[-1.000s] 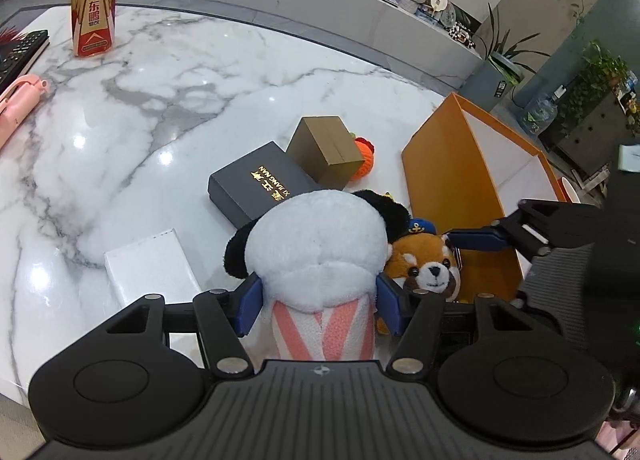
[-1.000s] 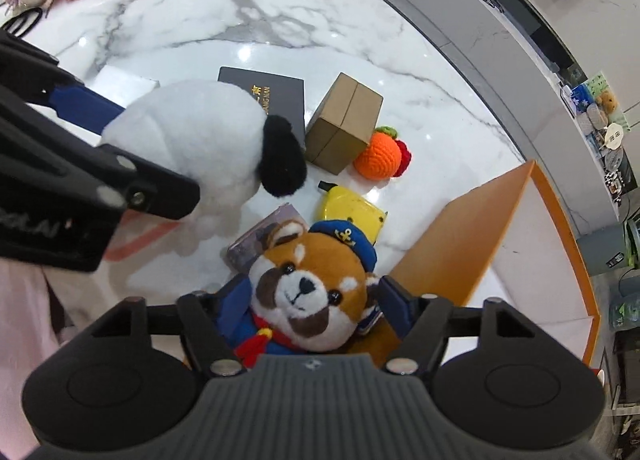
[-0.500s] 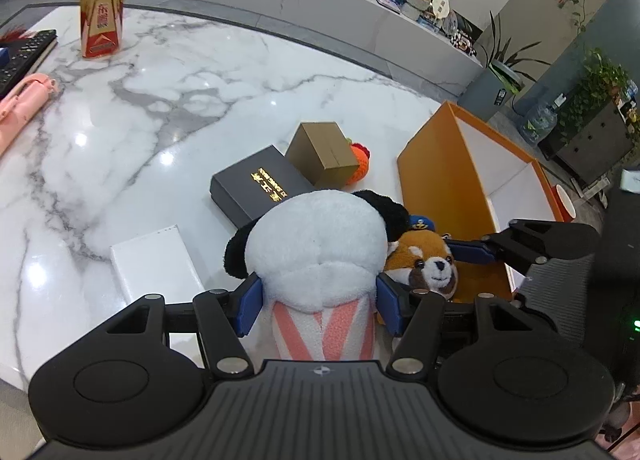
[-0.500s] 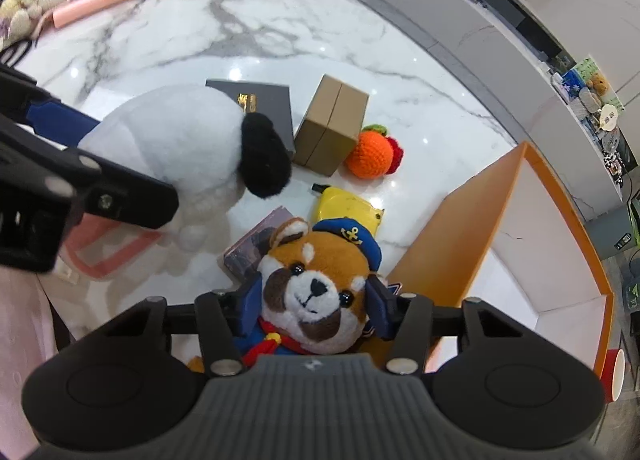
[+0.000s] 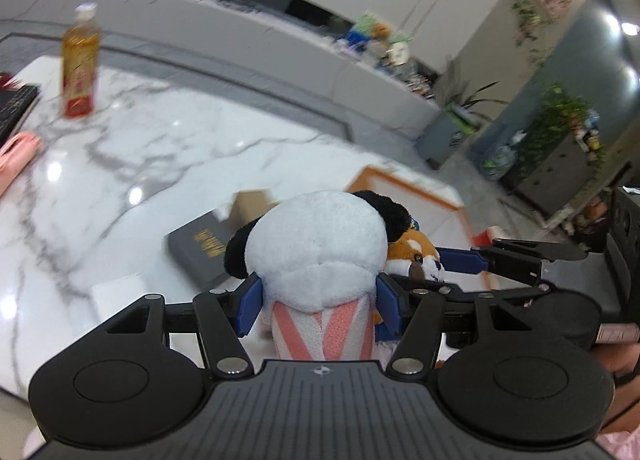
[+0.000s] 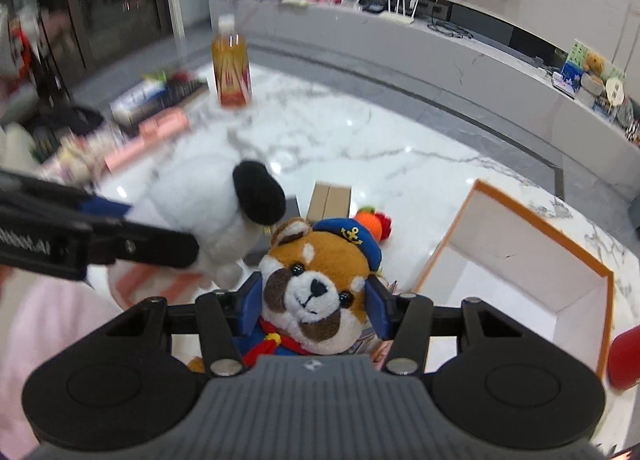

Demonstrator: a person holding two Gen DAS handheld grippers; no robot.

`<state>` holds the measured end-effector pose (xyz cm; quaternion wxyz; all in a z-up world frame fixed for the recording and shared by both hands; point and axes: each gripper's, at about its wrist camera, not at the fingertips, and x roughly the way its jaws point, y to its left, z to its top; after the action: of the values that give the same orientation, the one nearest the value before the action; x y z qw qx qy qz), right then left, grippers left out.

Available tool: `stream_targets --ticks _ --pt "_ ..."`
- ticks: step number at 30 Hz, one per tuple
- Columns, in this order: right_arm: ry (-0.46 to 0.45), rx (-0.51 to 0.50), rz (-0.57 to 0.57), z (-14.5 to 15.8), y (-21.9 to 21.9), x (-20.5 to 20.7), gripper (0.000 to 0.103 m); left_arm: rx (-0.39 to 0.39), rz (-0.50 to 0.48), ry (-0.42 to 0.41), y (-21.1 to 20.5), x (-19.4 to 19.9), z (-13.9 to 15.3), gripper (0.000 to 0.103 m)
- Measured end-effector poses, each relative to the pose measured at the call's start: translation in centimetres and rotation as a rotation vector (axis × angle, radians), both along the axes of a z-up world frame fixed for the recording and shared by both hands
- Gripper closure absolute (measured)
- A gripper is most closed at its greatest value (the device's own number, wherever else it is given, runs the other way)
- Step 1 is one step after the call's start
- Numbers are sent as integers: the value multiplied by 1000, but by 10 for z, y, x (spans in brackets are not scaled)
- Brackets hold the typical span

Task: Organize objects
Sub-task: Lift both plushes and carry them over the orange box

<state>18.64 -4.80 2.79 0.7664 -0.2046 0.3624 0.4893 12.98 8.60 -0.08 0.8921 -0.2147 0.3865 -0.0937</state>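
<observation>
The left gripper (image 5: 319, 298) has its two blue pads (image 5: 250, 302) pressed into the sides of one white plush (image 5: 316, 248), just below its round head. The plush has black ears and a body striped white and salmon pink; it faces away from the camera. The right gripper (image 6: 314, 302) pinches one red panda plush (image 6: 320, 284) at the cheeks, a blue pad (image 6: 252, 306) on either side. This toy is orange-brown with a white muzzle, dark eye patches, a blue sailor cap bearing a gold anchor, and a red scarf over a blue collar. The two plushes are held side by side, nearly touching, the panda to the right of the white one.

Taking the orange box (image 6: 532, 260) as landmark: it is open, white inside with orange rims, and sits on the marble table (image 6: 360, 131) to the right of both toys. Left of it lie one knitted orange fruit (image 6: 370, 219), one brown carton (image 6: 330, 199) and one black box (image 5: 200, 250) with gold lettering. One white box (image 5: 116, 296) lies left of the black one. Far left of it and across the table stands one tea bottle (image 6: 230, 67), with one pink case (image 6: 146, 137) nearer the edge.
</observation>
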Motion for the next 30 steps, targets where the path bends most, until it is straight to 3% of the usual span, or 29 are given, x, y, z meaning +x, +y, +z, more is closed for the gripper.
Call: stream_targets --ticks 3,7,12,16,21,26,30 --pt "0 41 -12 30 -27 12 48 -35 -56 -49 -21 4 19 35" --pt "-25 24 -25 64 -64 29 48 -91 -153 -77 -59 21 32 35" --pt "-92 -57 -55 79 -105 53 48 -187 -229 -31 -105 58 15 35" --pt "-84 -110 -113 63 -124 75 48 -228 -242 56 -130 86 -16 35" --pt "15 -134 -145 19 -135 103 48 -186 -243 153 -148 95 -55 35" --pt "77 -213 -90 -19 -138 118 48 -165 -249 237 -160 103 -83 35" --pt "101 -283 -21 -37 -136 124 48 -84 -312 268 -175 102 -92 33"
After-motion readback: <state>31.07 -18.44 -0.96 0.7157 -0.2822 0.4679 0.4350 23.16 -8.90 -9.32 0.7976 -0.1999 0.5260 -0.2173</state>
